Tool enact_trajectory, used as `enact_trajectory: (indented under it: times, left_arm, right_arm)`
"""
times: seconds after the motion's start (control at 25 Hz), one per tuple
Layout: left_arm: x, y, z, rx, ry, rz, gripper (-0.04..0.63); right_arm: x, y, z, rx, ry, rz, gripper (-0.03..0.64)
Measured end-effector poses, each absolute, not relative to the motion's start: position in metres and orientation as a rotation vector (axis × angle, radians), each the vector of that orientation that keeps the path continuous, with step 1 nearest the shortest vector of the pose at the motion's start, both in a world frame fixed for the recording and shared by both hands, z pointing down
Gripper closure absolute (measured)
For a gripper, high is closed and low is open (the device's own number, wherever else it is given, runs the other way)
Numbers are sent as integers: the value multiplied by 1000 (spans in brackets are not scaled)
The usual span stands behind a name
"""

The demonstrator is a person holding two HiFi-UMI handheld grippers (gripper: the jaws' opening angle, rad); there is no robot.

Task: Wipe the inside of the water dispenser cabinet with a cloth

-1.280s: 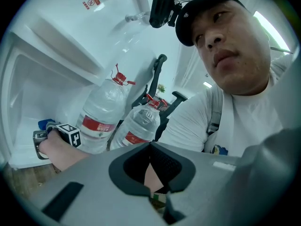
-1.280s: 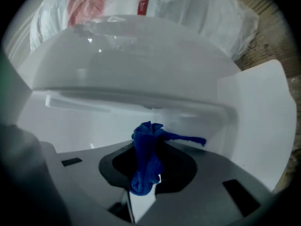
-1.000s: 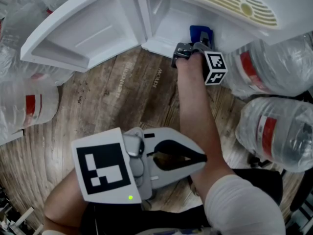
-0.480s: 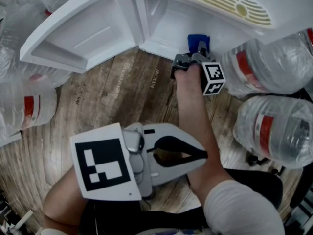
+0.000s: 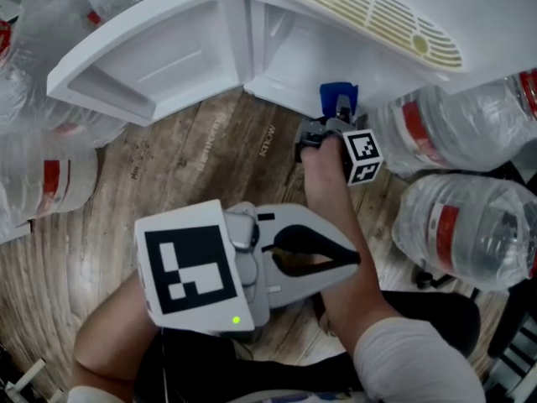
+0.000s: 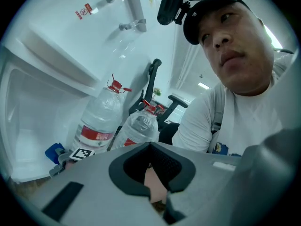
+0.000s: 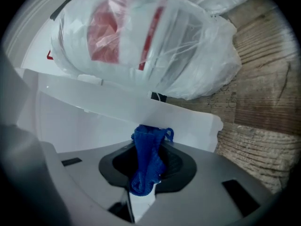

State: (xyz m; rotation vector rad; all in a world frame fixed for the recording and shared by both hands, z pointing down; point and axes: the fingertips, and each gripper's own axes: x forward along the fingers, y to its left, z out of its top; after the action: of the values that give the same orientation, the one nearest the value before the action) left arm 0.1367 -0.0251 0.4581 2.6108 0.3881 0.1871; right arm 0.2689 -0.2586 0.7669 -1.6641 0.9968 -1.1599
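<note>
Your right gripper point(image 5: 339, 112) is clenched on the blue cloth point(image 5: 337, 93). In the right gripper view its jaws pinch the cloth point(image 7: 148, 154) between them, with a bunched tuft standing out past the tips toward 12 o'clock. That tuft meets the white front ledge of the water dispenser cabinet point(image 7: 117, 107).

In the head view the cloth sits at the cabinet's point(image 5: 289, 44) lower edge, at the 5 o'clock corner of the opening. The open door point(image 5: 151, 65) swings away toward 9 o'clock. The marker cube point(image 5: 362, 156) on that gripper lies at about 5 o'clock from the cloth, over the wooden floor point(image 5: 210, 149).

Your left gripper point(image 5: 354, 263) is closed with nothing in it. Its tips touch, and in the left gripper view point(image 6: 149, 147) only skin shows through the hollow behind them. You hold it low in the head view, around 6 o'clock, well apart from the cabinet. Its jaws point toward 3 o'clock across your right forearm point(image 5: 336, 217).

Two clear water bottles with red labels point(image 5: 453, 128) point(image 5: 470, 233) lie on the floor at 3 o'clock of the right gripper. The upper one is just beside the marker cube. More bagged bottles point(image 5: 42, 183) crowd the 9 o'clock side, beyond the door. In the right gripper view another bagged bottle point(image 7: 141, 41) fills the 12 o'clock area above the ledge, with floor planks point(image 7: 263, 93) at 3 o'clock
</note>
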Motion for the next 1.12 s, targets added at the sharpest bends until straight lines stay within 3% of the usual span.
enact_trajectory:
  times: [0.72,1.12]
  left_arm:
    - [126,-66,416,2627,237,93,595]
    - [119,-65,333,2543,98,-83,595]
  right_arm:
    - [232,-231,753,-2038,1311,-1307,535]
    - [159,-198,653,-2064,1853,-1344,534]
